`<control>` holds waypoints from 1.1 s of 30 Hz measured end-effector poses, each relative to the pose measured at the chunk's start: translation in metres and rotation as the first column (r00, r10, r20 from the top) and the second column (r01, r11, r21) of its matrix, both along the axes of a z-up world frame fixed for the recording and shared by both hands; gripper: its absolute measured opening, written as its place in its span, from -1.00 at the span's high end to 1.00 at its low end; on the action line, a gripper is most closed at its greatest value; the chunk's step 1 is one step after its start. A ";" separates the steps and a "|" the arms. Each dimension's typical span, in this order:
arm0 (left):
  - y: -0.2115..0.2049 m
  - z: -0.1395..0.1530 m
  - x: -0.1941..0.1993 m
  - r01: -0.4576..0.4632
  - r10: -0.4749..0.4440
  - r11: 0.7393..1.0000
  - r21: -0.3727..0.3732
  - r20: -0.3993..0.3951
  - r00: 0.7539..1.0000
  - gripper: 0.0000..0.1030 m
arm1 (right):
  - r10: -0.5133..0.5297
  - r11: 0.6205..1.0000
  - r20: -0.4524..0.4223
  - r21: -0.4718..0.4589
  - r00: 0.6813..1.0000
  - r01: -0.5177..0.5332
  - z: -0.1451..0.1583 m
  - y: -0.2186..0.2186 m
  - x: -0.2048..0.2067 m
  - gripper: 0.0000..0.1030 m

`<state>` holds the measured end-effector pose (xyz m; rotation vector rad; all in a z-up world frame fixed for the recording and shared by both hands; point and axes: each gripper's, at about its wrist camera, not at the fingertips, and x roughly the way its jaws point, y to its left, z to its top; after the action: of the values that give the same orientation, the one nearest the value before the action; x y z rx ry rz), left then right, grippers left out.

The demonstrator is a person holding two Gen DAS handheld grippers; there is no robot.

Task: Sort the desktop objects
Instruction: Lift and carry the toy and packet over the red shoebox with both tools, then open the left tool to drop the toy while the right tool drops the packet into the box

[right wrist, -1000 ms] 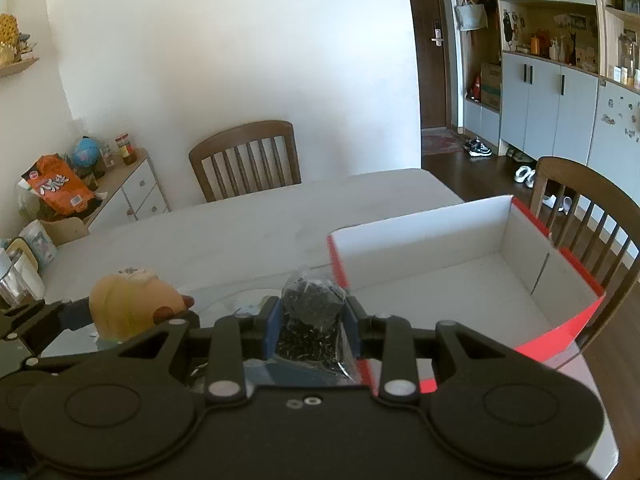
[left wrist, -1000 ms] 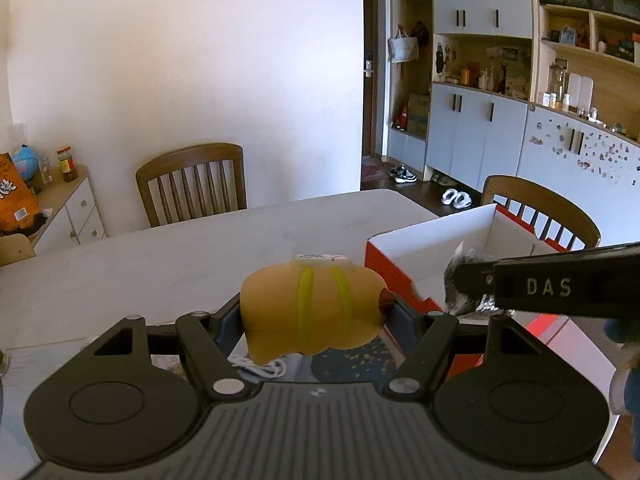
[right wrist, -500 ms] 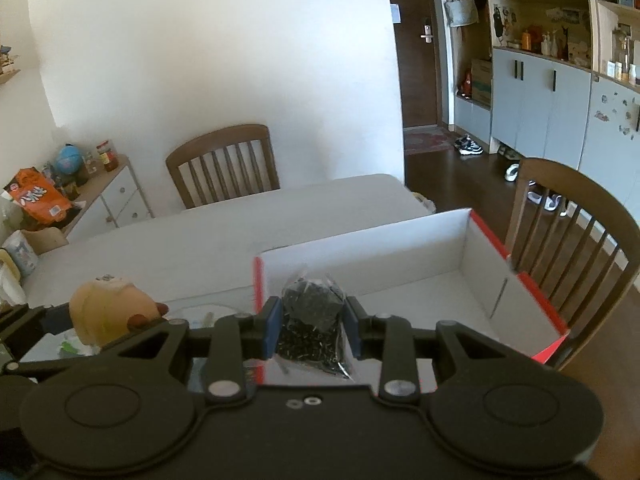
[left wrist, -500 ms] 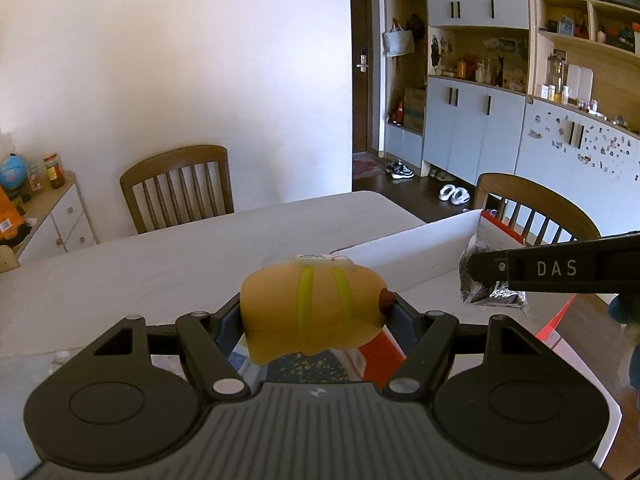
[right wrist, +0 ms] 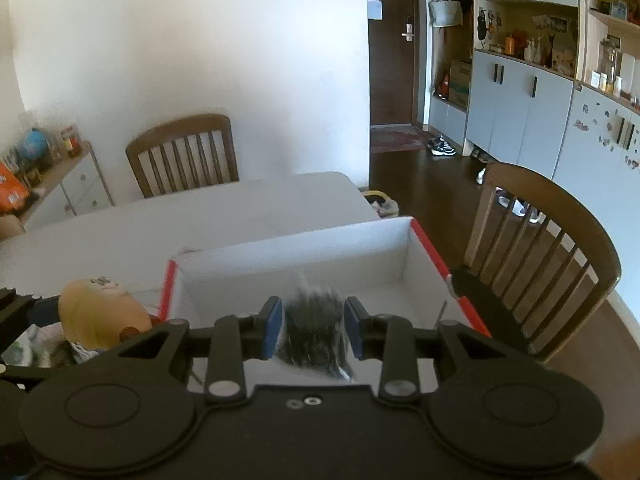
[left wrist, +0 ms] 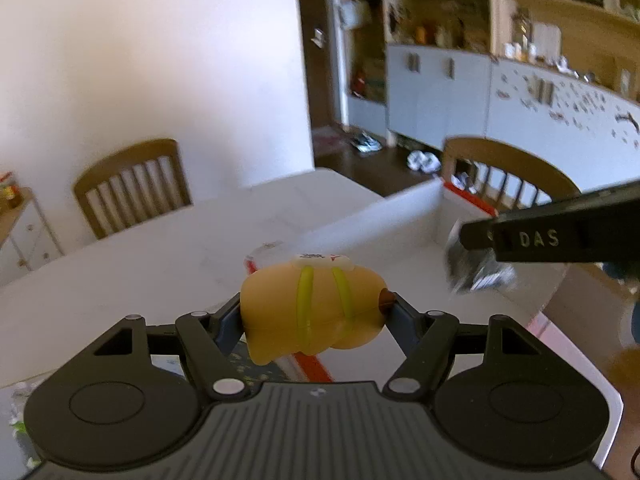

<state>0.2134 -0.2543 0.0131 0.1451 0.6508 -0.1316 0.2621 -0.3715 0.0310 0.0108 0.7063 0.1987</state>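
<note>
My left gripper (left wrist: 314, 308) is shut on a tan toy bun with two yellow-green stripes (left wrist: 312, 306), held over the near left corner of the red-and-white box (left wrist: 384, 216). The toy also shows at the left of the right wrist view (right wrist: 100, 314). My right gripper (right wrist: 314, 330) hangs over the inside of the box (right wrist: 296, 256). Its jaws have spread, and the clear bag of small black parts (right wrist: 314, 334) is blurred between them with gaps on both sides. In the left wrist view the right gripper (left wrist: 480, 256) and bag (left wrist: 480, 270) are at the right.
The box lies on a white table (right wrist: 200, 220). Wooden chairs stand at the far side (right wrist: 184, 154) and to the right (right wrist: 540, 248). Loose items lie on the table by the box's left side (right wrist: 28, 344). A sideboard (right wrist: 64, 188) stands at the far left.
Both grippers have moved right, over the box. The right jaws have opened and the bag of black parts is slipping free, now blurred.
</note>
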 end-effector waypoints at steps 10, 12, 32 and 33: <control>-0.031 -0.040 0.035 0.112 -0.105 0.993 0.049 -0.117 0.987 -0.42 | 0.030 0.997 -0.016 -0.067 0.999 -0.031 -0.022 -0.010 0.026 0.49; -0.039 -0.048 0.042 0.153 -0.141 0.986 0.069 -0.153 0.978 -0.42 | 0.040 0.996 -0.020 -0.083 0.999 -0.041 -0.024 -0.012 0.031 0.43; -0.060 -0.083 0.086 0.259 -0.199 0.957 0.127 -0.362 0.911 -0.44 | 0.038 0.997 -0.148 -0.056 0.988 -0.046 -0.061 -0.026 0.046 0.35; -0.060 -0.083 0.086 0.258 -0.196 0.958 0.129 -0.363 0.911 -0.44 | 0.040 0.997 -0.147 -0.054 0.988 -0.048 -0.060 -0.026 0.046 0.34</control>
<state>0.2997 -0.3145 -0.0697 0.3745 0.9989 -0.3316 0.3083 -0.3980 -0.0291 -0.0454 0.8581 0.2213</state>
